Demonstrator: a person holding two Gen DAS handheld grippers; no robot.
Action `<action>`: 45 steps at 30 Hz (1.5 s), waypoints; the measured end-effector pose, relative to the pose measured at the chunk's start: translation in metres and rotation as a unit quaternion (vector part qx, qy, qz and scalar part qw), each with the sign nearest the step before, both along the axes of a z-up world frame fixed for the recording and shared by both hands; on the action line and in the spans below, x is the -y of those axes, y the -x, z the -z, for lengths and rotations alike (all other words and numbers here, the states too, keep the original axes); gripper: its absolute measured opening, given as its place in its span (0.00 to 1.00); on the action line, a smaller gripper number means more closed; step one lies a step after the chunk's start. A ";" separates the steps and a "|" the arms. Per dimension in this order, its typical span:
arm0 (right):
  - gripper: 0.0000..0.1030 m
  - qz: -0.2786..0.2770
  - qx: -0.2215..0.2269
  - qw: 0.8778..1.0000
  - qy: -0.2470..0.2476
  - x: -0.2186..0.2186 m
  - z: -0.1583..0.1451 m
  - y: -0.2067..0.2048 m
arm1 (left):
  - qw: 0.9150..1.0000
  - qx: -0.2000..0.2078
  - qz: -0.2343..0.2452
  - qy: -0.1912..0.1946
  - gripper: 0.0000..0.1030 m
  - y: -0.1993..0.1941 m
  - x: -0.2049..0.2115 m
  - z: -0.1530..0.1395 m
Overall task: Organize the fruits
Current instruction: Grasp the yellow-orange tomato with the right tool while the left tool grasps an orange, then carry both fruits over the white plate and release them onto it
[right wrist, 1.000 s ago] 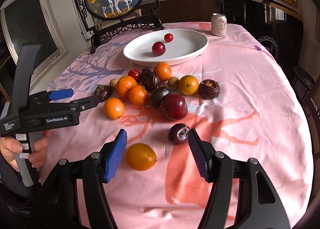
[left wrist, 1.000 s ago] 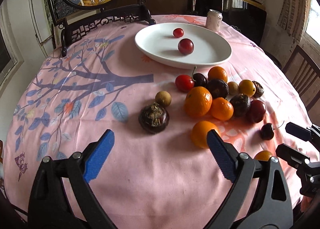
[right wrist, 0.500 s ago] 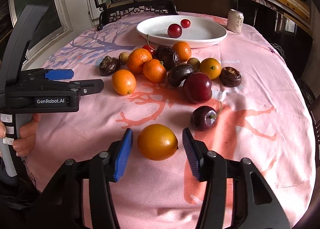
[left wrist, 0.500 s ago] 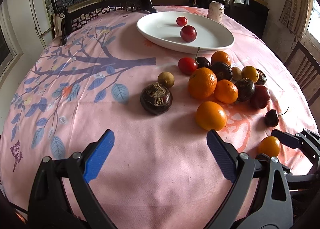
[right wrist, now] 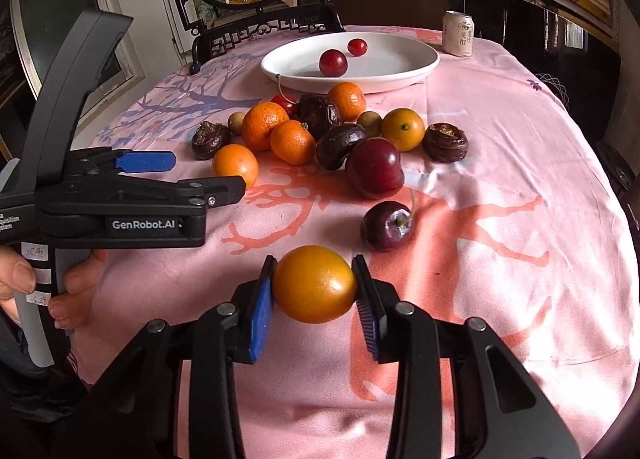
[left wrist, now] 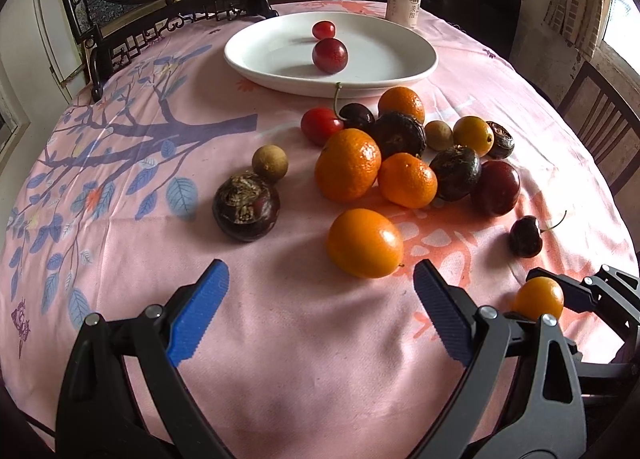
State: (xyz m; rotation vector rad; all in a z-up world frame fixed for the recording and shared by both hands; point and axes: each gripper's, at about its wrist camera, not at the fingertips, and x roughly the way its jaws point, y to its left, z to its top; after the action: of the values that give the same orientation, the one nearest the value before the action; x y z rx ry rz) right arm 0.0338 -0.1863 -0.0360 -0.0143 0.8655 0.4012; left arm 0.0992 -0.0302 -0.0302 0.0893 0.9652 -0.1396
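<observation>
Orange-yellow and glossy, the kumquat [right wrist: 314,283] sits on the pink tablecloth [right wrist: 500,299] at the near edge of the spread, well short of the white plate [right wrist: 416,67]. The right gripper [right wrist: 314,291] has it between both pads, the jaws closing on its sides with the pads already against the skin.

The grip looks low and near the fruit's widest part; on so smooth and round a skin, a squeeze slightly off centre could squirt it forward toward the cherry [right wrist: 386,226] just beyond. Too hard a squeeze might bruise or split it. If it is carried to the plate, the path crosses the fruit pile [right wrist: 320,127], and a drop there could send round fruit rolling.

The left gripper [left wrist: 320,307] hangs wide open and empty, with another kumquat [left wrist: 365,243] just ahead of it.

Whether the held kumquat has left the cloth I cannot tell; its underside is hidden. In the left wrist view it is partly masked by gripper parts. Fruit at the back of the pile is half covered.
</observation>
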 end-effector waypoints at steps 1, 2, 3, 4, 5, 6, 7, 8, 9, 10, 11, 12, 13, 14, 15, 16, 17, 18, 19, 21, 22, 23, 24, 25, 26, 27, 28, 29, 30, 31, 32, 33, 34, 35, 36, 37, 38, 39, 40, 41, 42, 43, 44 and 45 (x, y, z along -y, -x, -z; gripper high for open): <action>0.37 0.001 -0.001 1.000 -0.003 0.003 0.000 0.001 | 1.000 -0.004 0.001 0.002 0.92 -0.003 0.002 0.002; 0.37 0.003 -0.002 1.000 -0.004 0.005 0.000 0.001 | 1.000 -0.008 0.003 0.005 0.92 -0.006 0.005 0.004; 0.37 0.004 -0.003 1.000 -0.005 0.007 0.000 0.001 | 1.000 -0.012 0.005 0.007 0.91 -0.009 0.007 0.005; 0.37 0.004 -0.003 1.000 -0.006 0.009 -0.001 0.002 | 1.000 -0.017 0.007 0.012 0.85 -0.011 0.009 0.007; 0.37 0.004 -0.003 1.000 -0.008 0.010 -0.001 0.002 | 1.000 -0.023 0.007 0.016 0.75 -0.015 0.011 0.010; 0.37 0.004 -0.003 1.000 -0.010 0.011 -0.001 0.002 | 1.000 -0.017 0.003 0.007 0.74 -0.016 0.013 0.010; 0.37 0.003 -0.003 1.000 -0.012 0.012 -0.002 0.003 | 1.000 -0.009 0.004 0.000 0.59 -0.016 0.015 0.009; 0.37 0.004 -0.002 1.000 -0.013 0.013 -0.002 0.002 | 1.000 -0.005 0.010 -0.001 0.51 -0.016 0.017 0.009; 0.37 0.004 -0.002 1.000 -0.015 0.014 -0.003 0.002 | 1.000 -0.006 0.019 0.002 0.47 -0.015 0.018 0.008; 0.37 0.004 -0.002 1.000 -0.017 0.014 -0.004 0.001 | 1.000 -0.007 0.024 0.002 0.42 -0.014 0.019 0.007; 0.37 0.003 -0.002 1.000 -0.019 0.015 -0.005 0.001 | 1.000 -0.010 0.030 -0.003 0.42 -0.013 0.020 0.007; 0.37 0.002 -0.001 1.000 -0.022 0.016 -0.006 0.000 | 0.999 -0.011 0.036 -0.007 0.42 -0.011 0.021 0.006; 0.37 0.001 0.000 1.000 -0.025 0.016 -0.009 -0.001 | 0.999 -0.012 0.043 -0.007 0.41 -0.010 0.020 0.005; 0.37 0.000 0.002 1.000 -0.028 0.017 -0.011 -0.002 | 0.999 -0.015 0.047 -0.005 0.41 -0.009 0.018 0.004; 0.37 -0.001 0.005 0.999 -0.033 0.018 -0.015 -0.003 | 0.999 -0.018 0.050 0.002 0.41 -0.009 0.016 0.001; 0.37 -0.002 0.008 0.999 -0.038 0.019 -0.019 -0.005 | 0.998 -0.020 0.052 0.012 0.41 -0.009 0.013 -0.003; 0.37 -0.002 0.011 0.999 -0.043 0.021 -0.023 -0.008 | 0.998 -0.018 0.055 0.024 0.40 -0.009 0.010 -0.009; 0.37 -0.002 0.015 0.999 -0.046 0.021 -0.027 -0.011 | 0.998 -0.013 0.057 0.032 0.39 -0.010 0.007 -0.016; 0.37 0.000 0.020 0.999 -0.049 0.022 -0.032 -0.016 | 0.997 -0.005 0.061 0.039 0.25 -0.012 0.005 -0.023; 0.37 0.011 0.036 0.998 -0.046 0.022 -0.043 -0.026 | 0.996 0.005 0.066 0.052 0.21 -0.021 0.001 -0.041; 0.37 0.015 0.044 0.998 -0.045 0.022 -0.050 -0.032 | 0.996 0.009 0.063 0.059 0.21 -0.027 -0.001 -0.048; 0.37 0.019 0.055 0.997 -0.044 0.021 -0.057 -0.039 | 0.996 0.016 0.059 0.065 0.21 -0.034 -0.003 -0.056; 0.37 0.022 0.063 0.997 -0.042 0.020 -0.062 -0.047 | 0.996 0.028 0.059 0.064 0.21 -0.041 -0.004 -0.063; 0.37 0.025 0.069 0.996 -0.041 0.019 -0.067 -0.055 | 0.996 0.035 0.058 0.054 0.21 -0.046 -0.004 -0.066; 0.37 0.028 0.069 0.996 -0.041 0.018 -0.070 -0.062 | 0.997 0.030 0.055 0.050 0.21 -0.051 -0.005 -0.066; 0.37 0.030 0.070 0.996 -0.044 0.017 -0.073 -0.066 | 0.996 0.018 0.058 0.062 0.21 -0.053 -0.008 -0.063; 0.37 0.028 0.074 0.996 -0.049 0.017 -0.074 -0.068 | 0.995 0.009 0.062 0.072 0.21 -0.053 -0.010 -0.059; 0.37 0.022 0.076 0.995 -0.055 0.016 -0.075 -0.068 | 0.996 0.004 0.060 0.070 0.22 -0.052 -0.012 -0.055; 0.37 0.018 0.074 0.995 -0.059 0.015 -0.073 -0.068 | 0.996 0.001 0.057 0.064 0.23 -0.050 -0.013 -0.049; 0.37 0.015 0.068 0.996 -0.062 0.014 -0.070 -0.069 | 0.997 -0.004 0.055 0.061 0.32 -0.046 -0.015 -0.044; 0.37 0.013 0.062 0.996 -0.063 0.013 -0.067 -0.071 | 0.996 -0.008 0.055 0.063 0.50 -0.043 -0.017 -0.041; 0.37 0.012 0.056 0.996 -0.064 0.012 -0.063 -0.071 | 0.996 -0.005 0.054 0.066 0.57 -0.038 -0.020 -0.038; 0.37 0.009 0.051 0.997 -0.065 0.011 -0.060 -0.072 | 0.997 0.002 0.050 0.061 0.62 -0.034 -0.021 -0.035; 0.37 0.006 0.047 0.997 -0.065 0.010 -0.058 -0.072 | 0.997 0.005 0.048 0.052 0.62 -0.031 -0.022 -0.032; 0.37 0.005 0.045 0.997 -0.066 0.010 -0.056 -0.071 | 0.998 0.003 0.050 0.045 0.62 -0.031 -0.021 -0.027; 0.37 0.005 0.043 0.997 -0.066 0.010 -0.054 -0.072 | 0.998 -0.002 0.050 0.042 0.62 -0.032 -0.022 -0.023; 0.37 0.004 0.041 0.997 -0.067 0.009 -0.054 -0.072 | 0.998 -0.011 0.047 0.043 0.61 -0.033 -0.022 -0.018; 0.37 0.005 0.040 0.997 -0.070 0.009 -0.053 -0.071 | 0.998 -0.005 0.046 0.039 0.60 -0.033 -0.021 -0.016; 0.37 0.003 0.040 0.997 -0.071 0.009 -0.054 -0.070 | 0.998 0.002 0.049 0.031 0.58 -0.031 -0.018 -0.015; 0.37 0.002 0.040 0.997 -0.072 0.008 -0.054 -0.069 | 0.998 0.005 0.053 0.023 0.57 -0.031 -0.015 -0.014; 0.37 0.000 0.041 0.997 -0.072 0.008 -0.054 -0.068 | 0.998 0.010 0.053 0.017 0.56 -0.030 -0.013 -0.014; 0.37 0.000 0.040 0.997 -0.072 0.008 -0.054 -0.067 | 0.998 0.003 0.056 0.019 0.44 -0.031 -0.011 -0.012; 0.37 -0.001 0.038 0.997 -0.073 0.008 -0.054 -0.066 | 0.998 -0.006 0.052 0.018 0.42 -0.032 -0.011 -0.009; 0.37 -0.002 0.037 0.997 -0.073 0.008 -0.053 -0.065 | 0.998 -0.013 0.050 0.019 0.41 -0.033 -0.010 -0.007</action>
State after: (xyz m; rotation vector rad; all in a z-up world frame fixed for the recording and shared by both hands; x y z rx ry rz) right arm 0.0991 -0.1943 0.0170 0.1041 0.7621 0.4638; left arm 0.1326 -0.0200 -0.0232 0.1009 0.9831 -0.2525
